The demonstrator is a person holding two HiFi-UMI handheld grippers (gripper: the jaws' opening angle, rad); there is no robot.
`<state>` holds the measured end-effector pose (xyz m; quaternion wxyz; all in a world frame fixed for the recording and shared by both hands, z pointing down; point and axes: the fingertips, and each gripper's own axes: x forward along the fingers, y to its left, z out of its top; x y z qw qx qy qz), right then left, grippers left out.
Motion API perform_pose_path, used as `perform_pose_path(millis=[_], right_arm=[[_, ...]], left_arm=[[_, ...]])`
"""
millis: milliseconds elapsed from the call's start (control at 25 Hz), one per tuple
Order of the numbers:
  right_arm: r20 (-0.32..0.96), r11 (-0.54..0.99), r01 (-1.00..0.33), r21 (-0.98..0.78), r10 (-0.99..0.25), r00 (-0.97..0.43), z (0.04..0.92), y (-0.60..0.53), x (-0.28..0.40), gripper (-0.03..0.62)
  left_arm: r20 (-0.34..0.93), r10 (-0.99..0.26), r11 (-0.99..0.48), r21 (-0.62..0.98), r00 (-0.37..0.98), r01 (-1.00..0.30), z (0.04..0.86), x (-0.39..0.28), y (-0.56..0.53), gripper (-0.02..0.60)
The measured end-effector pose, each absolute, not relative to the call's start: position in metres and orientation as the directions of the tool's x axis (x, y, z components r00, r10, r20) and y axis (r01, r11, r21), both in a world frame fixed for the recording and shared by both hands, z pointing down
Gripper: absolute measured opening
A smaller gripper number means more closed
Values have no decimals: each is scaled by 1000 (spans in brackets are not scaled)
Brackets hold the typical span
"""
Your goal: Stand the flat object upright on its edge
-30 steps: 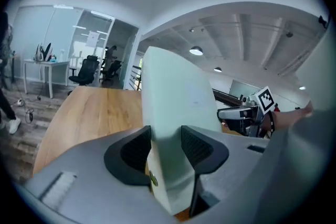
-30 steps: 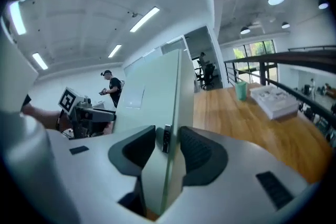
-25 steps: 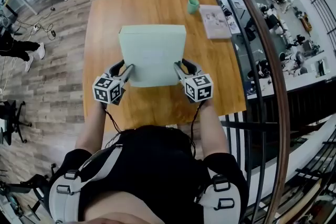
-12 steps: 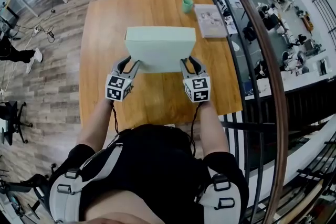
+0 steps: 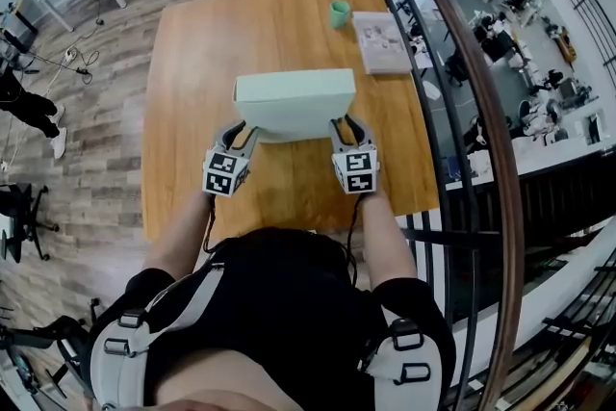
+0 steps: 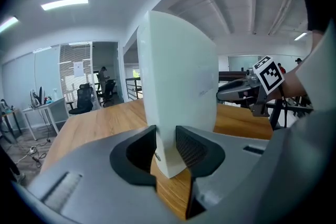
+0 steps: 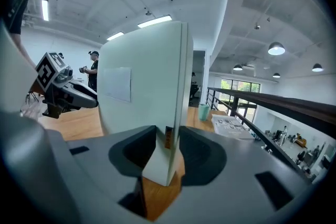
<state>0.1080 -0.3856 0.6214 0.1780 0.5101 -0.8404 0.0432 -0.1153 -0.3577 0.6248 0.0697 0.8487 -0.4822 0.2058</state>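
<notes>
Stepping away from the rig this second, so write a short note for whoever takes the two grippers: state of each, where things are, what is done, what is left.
Left gripper: closed on the lower left corner of the pale green box. Its jaws have just been closing with the box between them.
Right gripper: closed on the lower right corner.
Box: held close to upright on its long edge over the middle of the wooden table. Whether the bottom edge touches the wood cannot be told.
Done: box is up off its flat face.
Left: probably seat the edge, check that it balances, then open both grippers and back off.
</notes>
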Motion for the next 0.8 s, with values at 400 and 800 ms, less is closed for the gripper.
perform_pose_path(millis=[400,800], right_arm=[[348,471,-877,89,-840,-416,623,-387,108,143],[255,375,-927,-14,-895,-366,586,-378,120,143]], left_arm=[[448,-787,-525,-123,424,-842,627,-119,-359,117],[349,-856,-423,-47,382,-905,596,-148,-362,118]])
